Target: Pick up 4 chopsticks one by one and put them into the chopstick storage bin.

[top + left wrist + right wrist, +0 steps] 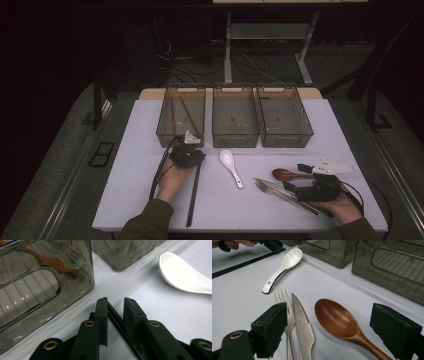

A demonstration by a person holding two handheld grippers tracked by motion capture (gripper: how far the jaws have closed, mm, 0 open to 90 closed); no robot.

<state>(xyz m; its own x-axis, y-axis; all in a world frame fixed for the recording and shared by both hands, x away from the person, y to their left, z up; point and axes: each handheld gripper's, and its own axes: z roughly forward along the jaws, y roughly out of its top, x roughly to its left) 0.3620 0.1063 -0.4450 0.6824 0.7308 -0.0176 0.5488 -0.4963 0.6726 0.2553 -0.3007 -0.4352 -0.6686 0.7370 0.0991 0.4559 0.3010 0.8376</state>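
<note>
My left gripper (194, 150) (115, 301) points down at the table just in front of the left bin (181, 116). A black chopstick (192, 200) (117, 320) lies between its jaws, which stand close together with a small gap still showing beside the stick. My right gripper (296, 177) (329, 312) is open wide at the table's right. It straddles a fork (280, 296), a knife (302, 322) and a wooden spoon (285, 174) (337, 317) without touching them. A white ceramic spoon (229, 162) (182, 275) (287, 262) lies between the two grippers.
Three clear grey bins stand in a row at the back: the left one holds brown chopsticks (50, 262), and beside it are the middle bin (235, 117) and the right bin (284, 117). The white table (130, 190) has bare room at its left.
</note>
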